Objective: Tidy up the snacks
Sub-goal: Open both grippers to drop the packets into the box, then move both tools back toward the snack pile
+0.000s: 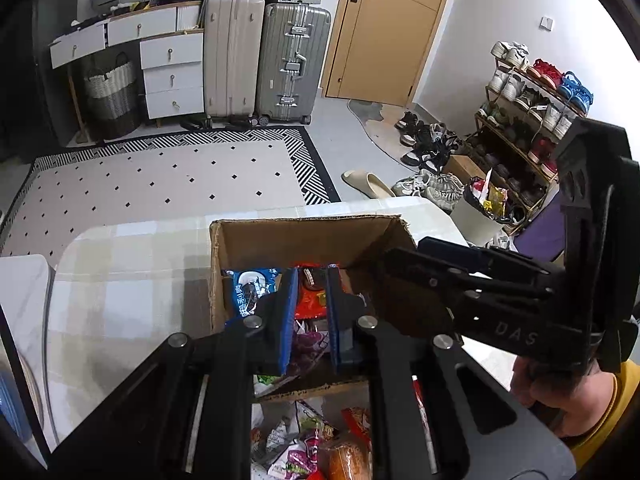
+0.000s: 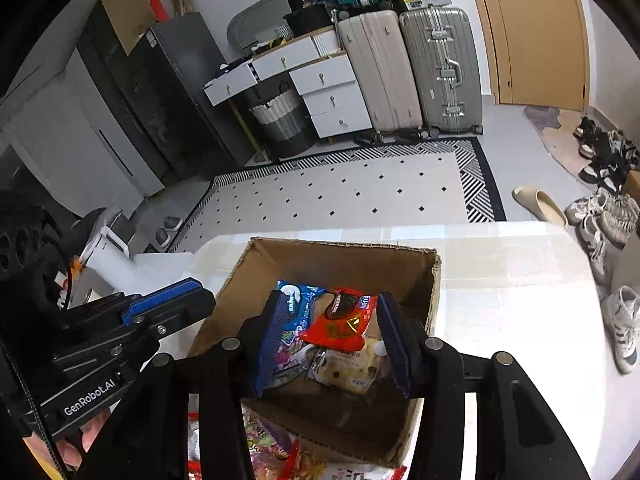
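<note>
Left wrist view: the left gripper (image 1: 311, 312) is hovering over the cardboard box (image 1: 298, 240) on the bench (image 1: 128, 280), fingers narrowly parted, gripping nothing; the red snack packet (image 1: 311, 300) is lying beyond them at twelve o'clock. Right wrist view: the right gripper (image 2: 334, 340) is hanging wide open and empty above the box's snacks; descending carelessly risks crushing packets or snagging the box wall at three o'clock.

Open cardboard box (image 2: 434, 280) upright on table. Inside, lying flat: blue packet (image 2: 298, 300), red packet (image 2: 344, 320) overlapping it, pale cookie pack (image 2: 352, 368). More snack packets (image 1: 304, 440) piled loose just outside the box's near wall.
</note>
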Demonstrator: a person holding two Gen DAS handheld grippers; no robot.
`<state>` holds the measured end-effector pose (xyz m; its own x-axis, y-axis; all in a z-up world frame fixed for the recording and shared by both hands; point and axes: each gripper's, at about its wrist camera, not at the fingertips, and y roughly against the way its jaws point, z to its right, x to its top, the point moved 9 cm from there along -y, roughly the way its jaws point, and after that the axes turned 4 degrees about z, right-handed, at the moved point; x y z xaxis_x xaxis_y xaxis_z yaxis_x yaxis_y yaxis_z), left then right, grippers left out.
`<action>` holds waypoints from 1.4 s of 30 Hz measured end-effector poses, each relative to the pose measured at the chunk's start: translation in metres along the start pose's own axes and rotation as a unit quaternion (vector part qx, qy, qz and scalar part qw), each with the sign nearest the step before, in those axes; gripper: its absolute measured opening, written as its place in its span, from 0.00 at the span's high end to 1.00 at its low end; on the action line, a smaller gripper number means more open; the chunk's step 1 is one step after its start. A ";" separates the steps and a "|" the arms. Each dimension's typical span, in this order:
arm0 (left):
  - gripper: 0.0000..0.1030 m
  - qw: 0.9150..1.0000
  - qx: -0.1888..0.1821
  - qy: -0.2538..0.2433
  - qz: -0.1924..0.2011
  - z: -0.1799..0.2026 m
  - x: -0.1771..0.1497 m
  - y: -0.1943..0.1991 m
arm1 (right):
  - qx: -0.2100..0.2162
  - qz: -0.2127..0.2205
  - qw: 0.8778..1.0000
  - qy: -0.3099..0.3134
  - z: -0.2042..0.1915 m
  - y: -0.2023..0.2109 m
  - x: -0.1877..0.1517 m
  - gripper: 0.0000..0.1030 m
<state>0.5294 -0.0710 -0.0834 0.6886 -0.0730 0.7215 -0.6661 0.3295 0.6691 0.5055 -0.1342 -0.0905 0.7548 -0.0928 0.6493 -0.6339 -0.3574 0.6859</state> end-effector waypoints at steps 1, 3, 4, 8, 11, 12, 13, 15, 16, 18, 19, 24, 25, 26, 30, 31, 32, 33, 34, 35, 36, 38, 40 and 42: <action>0.90 1.000 0.001 -0.002 0.001 0.001 0.000 0.004 | 0.000 0.002 1.000 0.002 -0.003 0.004 0.001 0.54; 0.90 1.000 0.004 -0.006 0.003 0.003 0.000 0.014 | 0.002 0.012 1.000 0.006 -0.009 0.019 0.004 0.54; 0.90 1.000 0.004 -0.006 0.005 0.005 0.001 0.020 | 0.003 0.016 1.000 0.008 -0.012 0.026 0.006 0.54; 0.89 1.000 0.007 -0.006 0.017 0.012 0.004 0.052 | 0.003 0.033 0.999 0.027 -0.028 0.062 0.011 0.54; 0.85 0.999 0.009 -0.002 0.032 0.017 0.003 0.083 | 0.001 0.048 0.997 0.058 -0.044 0.096 0.012 0.53; 0.83 0.999 0.008 -0.002 0.037 0.018 0.003 0.094 | 0.001 0.054 0.996 0.066 -0.049 0.105 0.011 0.53; 0.80 0.999 0.009 -0.003 0.045 0.020 0.002 0.107 | 0.002 0.066 0.995 0.076 -0.055 0.120 0.009 0.51; 0.72 0.998 0.015 -0.003 0.065 0.024 0.000 0.137 | 0.006 0.092 0.991 0.092 -0.066 0.150 0.004 0.48; 0.65 0.997 0.020 -0.003 0.073 0.026 -0.003 0.151 | 0.010 0.102 0.990 0.097 -0.070 0.162 0.001 0.44; 0.56 0.996 0.030 0.008 0.086 0.028 -0.009 0.178 | 0.015 0.133 0.985 0.109 -0.081 0.191 -0.008 0.34; 0.53 0.995 0.022 0.016 0.093 0.031 -0.014 0.191 | 0.016 0.145 0.983 0.113 -0.084 0.202 -0.013 0.28; 0.33 0.990 0.026 0.013 0.138 0.049 -0.043 0.260 | 0.035 0.206 0.970 0.123 -0.103 0.264 -0.051 0.16; 0.29 0.989 0.029 0.008 0.148 0.053 -0.049 0.271 | 0.036 0.220 0.967 0.125 -0.106 0.274 -0.059 0.14; 0.23 0.986 0.037 -0.001 0.161 0.058 -0.056 0.286 | 0.035 0.231 0.964 0.127 -0.109 0.283 -0.066 0.13; 0.19 0.977 0.061 -0.021 0.204 0.071 -0.088 0.336 | 0.047 0.270 0.954 0.122 -0.117 0.315 -0.099 0.04; 0.14 0.976 0.068 -0.022 0.208 0.074 -0.097 0.345 | 0.050 0.270 0.954 0.122 -0.121 0.318 -0.106 0.04; 0.07 0.975 0.071 -0.023 0.209 0.075 -0.104 0.352 | 0.052 0.273 0.953 0.123 -0.122 0.321 -0.115 0.04; 0.03 0.974 0.076 -0.020 0.213 0.077 -0.114 0.362 | 0.049 0.277 0.951 0.125 -0.125 0.324 -0.125 0.03; 0.00 0.973 0.076 -0.017 0.218 0.077 -0.122 0.369 | 0.047 0.277 0.951 0.127 -0.127 0.325 -0.133 0.03; 0.00 0.972 0.075 -0.015 0.223 0.078 -0.132 0.377 | 0.046 0.278 0.951 0.128 -0.128 0.326 -0.143 0.02; 0.00 0.971 0.077 -0.014 0.225 0.075 -0.139 0.380 | 0.044 0.277 0.951 0.128 -0.132 0.323 -0.150 0.02; 0.00 0.971 0.083 -0.013 0.223 0.071 -0.157 0.386 | 0.040 0.278 0.951 0.127 -0.132 0.322 -0.168 0.01; 0.00 0.970 0.084 -0.010 0.227 0.067 -0.174 0.388 | 0.033 0.279 0.952 0.124 -0.128 0.317 -0.182 0.01; 0.00 0.970 0.090 -0.007 0.224 0.060 -0.198 0.386 | 0.025 0.275 0.954 0.121 -0.122 0.309 -0.199 0.01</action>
<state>0.1191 0.0139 0.0427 0.3145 0.0268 0.9489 -0.9380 0.1623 0.3063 0.1388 -0.1127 0.0326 0.2462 -0.0637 0.9671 -0.9089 -0.3618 0.2075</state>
